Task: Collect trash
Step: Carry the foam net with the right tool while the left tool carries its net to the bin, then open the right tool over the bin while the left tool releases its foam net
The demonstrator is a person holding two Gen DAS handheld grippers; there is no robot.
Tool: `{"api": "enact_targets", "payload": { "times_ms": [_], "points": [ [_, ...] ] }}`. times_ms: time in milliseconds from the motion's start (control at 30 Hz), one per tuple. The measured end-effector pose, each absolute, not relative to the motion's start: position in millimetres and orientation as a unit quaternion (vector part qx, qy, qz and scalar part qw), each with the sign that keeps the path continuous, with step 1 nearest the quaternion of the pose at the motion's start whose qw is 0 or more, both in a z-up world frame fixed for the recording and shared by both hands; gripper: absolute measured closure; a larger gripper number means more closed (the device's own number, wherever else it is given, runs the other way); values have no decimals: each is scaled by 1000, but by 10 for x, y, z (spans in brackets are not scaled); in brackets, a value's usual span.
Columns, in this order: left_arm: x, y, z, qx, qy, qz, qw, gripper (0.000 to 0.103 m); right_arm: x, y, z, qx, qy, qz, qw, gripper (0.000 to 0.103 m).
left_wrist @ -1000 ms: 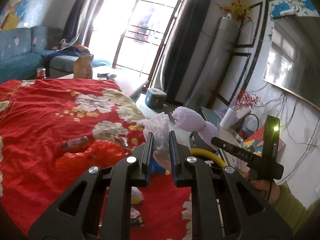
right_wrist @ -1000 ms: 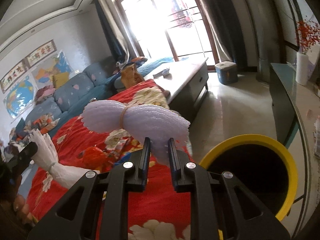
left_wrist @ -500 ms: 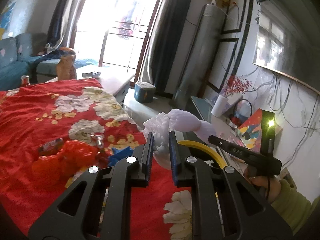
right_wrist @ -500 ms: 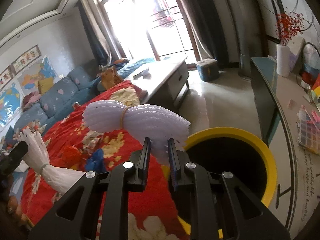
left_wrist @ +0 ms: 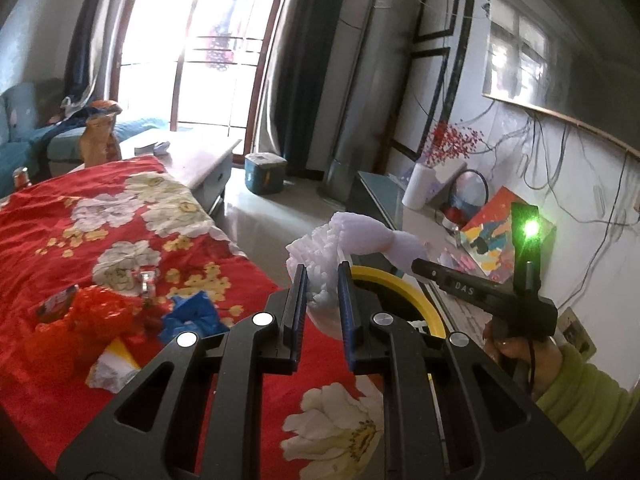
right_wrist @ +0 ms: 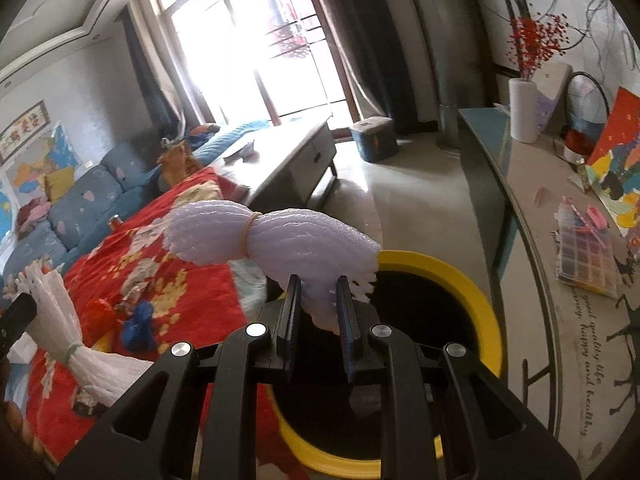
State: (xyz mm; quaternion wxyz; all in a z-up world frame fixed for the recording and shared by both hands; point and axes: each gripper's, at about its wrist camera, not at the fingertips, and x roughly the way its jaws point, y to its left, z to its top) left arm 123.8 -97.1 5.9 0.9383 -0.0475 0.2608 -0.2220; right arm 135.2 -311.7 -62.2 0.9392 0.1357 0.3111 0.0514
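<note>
Left gripper (left_wrist: pixel 322 292) is angled moderately downward, jaws narrow and clamped on a white foam net bundle (left_wrist: pixel 320 256). In the right wrist view the same bundle (right_wrist: pixel 52 312) shows at the left edge, cinched by a pale band, over the red floral cloth (left_wrist: pixel 100 232).

Right gripper (right_wrist: pixel 318 300) is pitched down a bit steeper, jaws also narrow, pinching the lower edge of a lavender foam net bundle (right_wrist: pixel 280 236) tied at the waist with a tan rubber band (right_wrist: pixel 247 236). This bundle lies roughly level, crosswise to the fingers, and its right end overhangs the yellow-rimmed bin (right_wrist: pixel 472 292). Gripper tips sit over the near side of the bin's dark opening.

From the left wrist view, the right gripper's black body (left_wrist: pixel 480 292) crosses the frame from the right, green LED lit, held by a hand (left_wrist: pixel 516 352) in a green sleeve (left_wrist: pixel 576 400); its lavender bundle (left_wrist: pixel 372 236) is just beside the white one, both near the bin rim (left_wrist: pixel 400 284) (contact between the two bundles can't be resolved).

Remaining trash on the cloth: red plastic bag (left_wrist: pixel 80 320), blue wrapper (left_wrist: pixel 192 316), crumpled white-yellow wrapper (left_wrist: pixel 112 368), a small clear piece (left_wrist: pixel 147 282).
</note>
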Motion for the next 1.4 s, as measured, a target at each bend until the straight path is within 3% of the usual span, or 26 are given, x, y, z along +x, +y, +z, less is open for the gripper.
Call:
{"api": "enact_targets", "payload": {
  "times_ms": [867,1100,1167,1233,1300,1400],
  "points": [
    [1612,-1767,-474,29,309,-247,918,92,1466,-3557,-1132,170,365,8,915,85],
    [1790,-1887,-658,29,332,-245,910,91,1520,-3563,-1301,184,388,14,903,77],
    [1834,-1905,-686,25,337,-247,908,84,1528,-3565,-1316,185,390,13,902,74],
    [1862,-1906,-706,20,342,-247,906,64,1524,-3585,-1317,189,388,12,902,67],
    [1865,-1893,-713,16,344,-247,906,59,1516,-3601,-1303,189,384,10,903,59],
    [1853,-1857,-695,8,345,-245,906,43,1497,-3616,-1267,189,378,4,906,53]
  ]
}}
